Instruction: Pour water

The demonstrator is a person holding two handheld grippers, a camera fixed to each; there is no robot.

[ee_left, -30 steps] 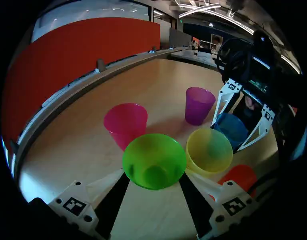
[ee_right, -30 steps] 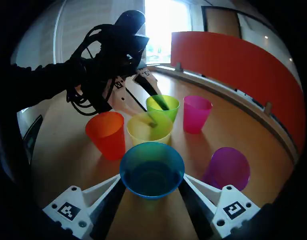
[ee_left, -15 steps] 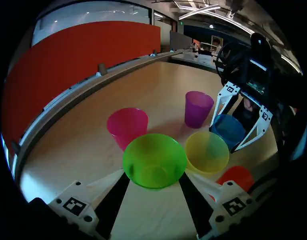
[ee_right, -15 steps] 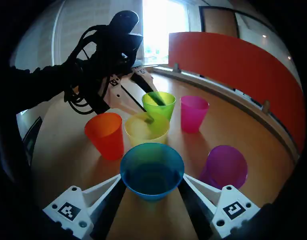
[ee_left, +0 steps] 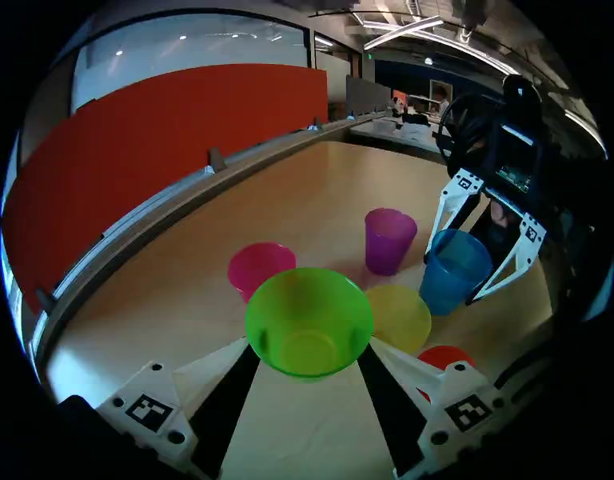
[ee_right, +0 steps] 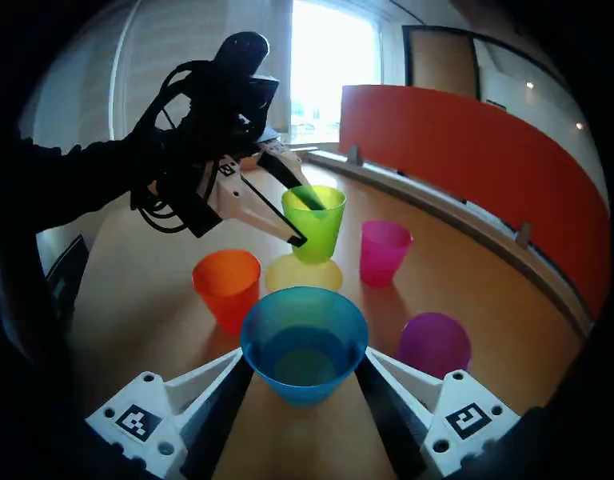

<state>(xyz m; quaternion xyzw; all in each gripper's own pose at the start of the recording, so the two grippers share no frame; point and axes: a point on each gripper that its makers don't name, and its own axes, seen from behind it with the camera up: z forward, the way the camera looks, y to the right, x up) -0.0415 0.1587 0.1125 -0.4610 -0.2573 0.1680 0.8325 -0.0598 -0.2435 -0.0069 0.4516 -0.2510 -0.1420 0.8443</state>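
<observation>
My left gripper (ee_left: 307, 360) is shut on a green cup (ee_left: 309, 320), held upright in the air above the table. From the right gripper view that green cup (ee_right: 313, 220) hangs above the yellow cup (ee_right: 304, 274), with the left gripper (ee_right: 295, 212) closed on it. My right gripper (ee_right: 305, 370) is shut on a blue cup (ee_right: 305, 344) with water in it, also lifted; seen from the left gripper view, the blue cup (ee_left: 454, 270) sits between the right gripper's white fingers (ee_left: 448, 206).
On the wooden table (ee_left: 323, 184) stand a pink cup (ee_left: 261, 268), a purple cup (ee_left: 388, 240), a yellow cup (ee_left: 399, 318) and an orange cup (ee_left: 439, 358). An orange partition (ee_left: 147, 152) runs along the table's far edge. A person's dark sleeve (ee_right: 67, 184) holds the left gripper.
Both grippers have risen with their cups: the green and blue cups are higher above the table, and the cups left standing look smaller and lower.
</observation>
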